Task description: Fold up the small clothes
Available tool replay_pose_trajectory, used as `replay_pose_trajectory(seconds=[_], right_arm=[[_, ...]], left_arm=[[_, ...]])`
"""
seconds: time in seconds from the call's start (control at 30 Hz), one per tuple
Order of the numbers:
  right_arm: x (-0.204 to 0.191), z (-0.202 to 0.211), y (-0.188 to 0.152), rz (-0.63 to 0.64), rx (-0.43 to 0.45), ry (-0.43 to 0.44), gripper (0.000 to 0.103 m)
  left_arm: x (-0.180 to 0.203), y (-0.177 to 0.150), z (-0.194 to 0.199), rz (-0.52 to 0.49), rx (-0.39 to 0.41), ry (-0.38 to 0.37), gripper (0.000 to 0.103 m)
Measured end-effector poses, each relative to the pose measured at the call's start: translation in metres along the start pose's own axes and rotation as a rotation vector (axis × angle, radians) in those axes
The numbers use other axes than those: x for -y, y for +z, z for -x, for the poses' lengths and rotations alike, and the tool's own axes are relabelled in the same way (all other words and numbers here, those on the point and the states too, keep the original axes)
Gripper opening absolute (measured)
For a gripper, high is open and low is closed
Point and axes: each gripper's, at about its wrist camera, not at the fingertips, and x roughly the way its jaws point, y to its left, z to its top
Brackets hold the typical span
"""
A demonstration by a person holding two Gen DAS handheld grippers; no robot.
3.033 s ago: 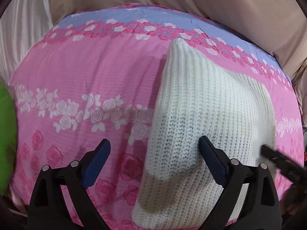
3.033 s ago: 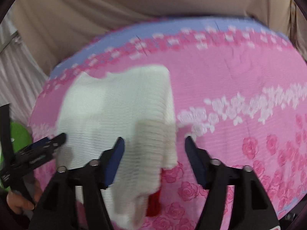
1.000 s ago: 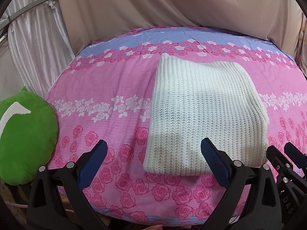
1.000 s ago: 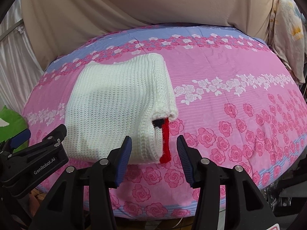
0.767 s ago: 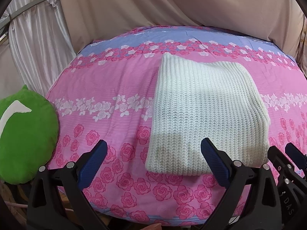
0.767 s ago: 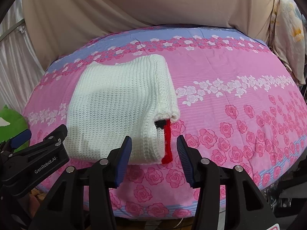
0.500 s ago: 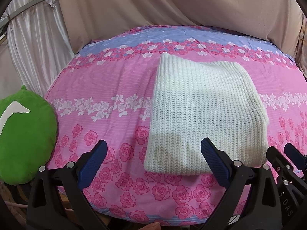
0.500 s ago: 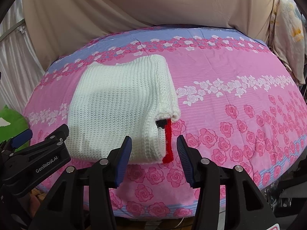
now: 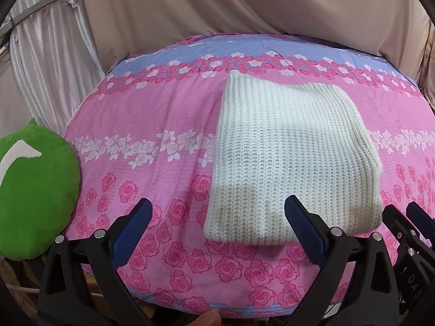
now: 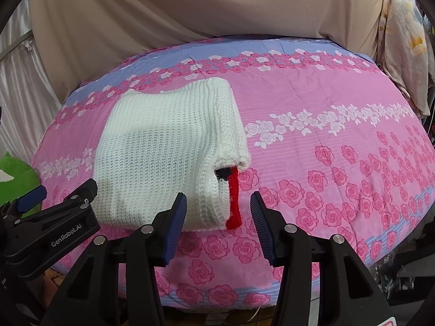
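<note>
Although the white knitted garment (image 9: 291,160) already lay as a compact rectangle on the pink rose-print bedcover (image 9: 152,125), its near right corner showed a red strip (image 10: 234,198) and a dark bit of cloth poking from between the layers, so the fold looked done apart from tidying. The next move would probably call for tucking that strip in, or for leaving the bundle as it lay. The left gripper (image 9: 217,231) hung over the near edge with its jaws spread wide and empty; the right gripper (image 10: 218,225) was parted too, holding nothing, just short of the strip. "GenRobot.AI" was legible on the left gripper's body in the right wrist view. A green cushion (image 9: 32,201) sat at the bed's left edge.
</note>
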Motion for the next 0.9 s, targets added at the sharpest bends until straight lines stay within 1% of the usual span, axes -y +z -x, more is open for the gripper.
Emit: replay_pose_trajectory(seconds=[0.1,0.17,0.2,0.23,0.27,0.33,0.4,0.43,0.47,0.5,0.53,0.57,0.6,0.63,0.67,0.7,0.73,0.77,0.8,0.83,0.87,0.9], right_arm=[[0.016,-0.013,-0.002,-0.05,-0.041,-0.005,0.052],[0.029,-0.025,-0.005,-0.093,-0.09,0.017,0.052],[0.034,-0.032,-0.007,-0.118,-0.119,0.046,0.052],[0.036,-0.036,-0.009,-0.129,-0.134,0.072,0.052],[0.037,-0.039,-0.008,-0.138,-0.145,0.11,0.052],[0.035,-0.038,-0.004,-0.146,-0.129,0.175,0.052],[0.027,-0.035,0.003,-0.121,-0.098,0.225,0.053],[0.021,-0.034,0.007,-0.1,-0.082,0.247,0.055],[0.014,-0.038,0.009,-0.068,-0.074,0.269,0.061],[0.007,-0.046,0.01,-0.035,-0.092,0.269,0.063],[0.001,-0.058,0.011,-0.002,-0.133,0.243,0.061],[-0.003,-0.071,0.01,0.014,-0.178,0.219,0.039],[-0.002,-0.076,0.011,0.004,-0.201,0.232,0.009],[0.005,-0.07,0.015,-0.036,-0.172,0.27,0.008],[0.014,-0.048,0.022,-0.071,-0.091,0.303,0.008],[0.018,-0.031,0.026,-0.067,-0.036,0.298,0.008],[0.021,-0.02,0.028,-0.056,0.004,0.287,0.008],[0.024,-0.019,0.027,-0.046,0.012,0.272,0.009],[0.026,-0.034,0.021,-0.033,-0.047,0.25,0.012],[0.027,-0.057,0.012,-0.017,-0.147,0.232,0.013],[0.028,-0.075,0.005,-0.016,-0.221,0.214,0.012],[0.032,-0.075,0.002,-0.037,-0.211,0.228,0.012]], left_arm=[[-0.013,-0.004,-0.008,0.042,-0.035,-0.007,0.096],[-0.022,-0.007,-0.02,0.08,-0.084,-0.02,0.096],[-0.026,-0.009,-0.026,0.099,-0.107,-0.032,0.095],[-0.031,-0.011,-0.034,0.125,-0.14,-0.053,0.095],[-0.035,-0.012,-0.039,0.143,-0.157,-0.065,0.095],[-0.042,-0.012,-0.046,0.183,-0.174,-0.102,0.095],[-0.049,-0.01,-0.048,0.22,-0.172,-0.137,0.095],[-0.05,-0.01,-0.05,0.224,-0.173,-0.139,0.095],[-0.049,-0.009,-0.055,0.211,-0.181,-0.143,0.095],[-0.046,-0.008,-0.06,0.197,-0.194,-0.141,0.094],[-0.043,-0.009,-0.065,0.181,-0.21,-0.141,0.091],[-0.042,-0.009,-0.066,0.174,-0.22,-0.149,0.082],[-0.042,-0.008,-0.063,0.173,-0.224,-0.162,0.08],[-0.044,-0.006,-0.054,0.182,-0.204,-0.176,0.08],[-0.045,-0.004,-0.047,0.187,-0.183,-0.178,0.083],[-0.047,-0.002,-0.042,0.189,-0.16,-0.175,0.088],[-0.049,-0.001,-0.039,0.19,-0.146,-0.171,0.088],[-0.049,0.001,-0.041,0.188,-0.148,-0.171,0.088],[-0.048,0.003,-0.045,0.19,-0.159,-0.179,0.088],[-0.047,0.005,-0.048,0.195,-0.174,-0.187,0.088],[-0.049,0.009,-0.048,0.206,-0.177,-0.204,0.088],[-0.05,0.013,-0.045,0.209,-0.161,-0.218,0.09]])
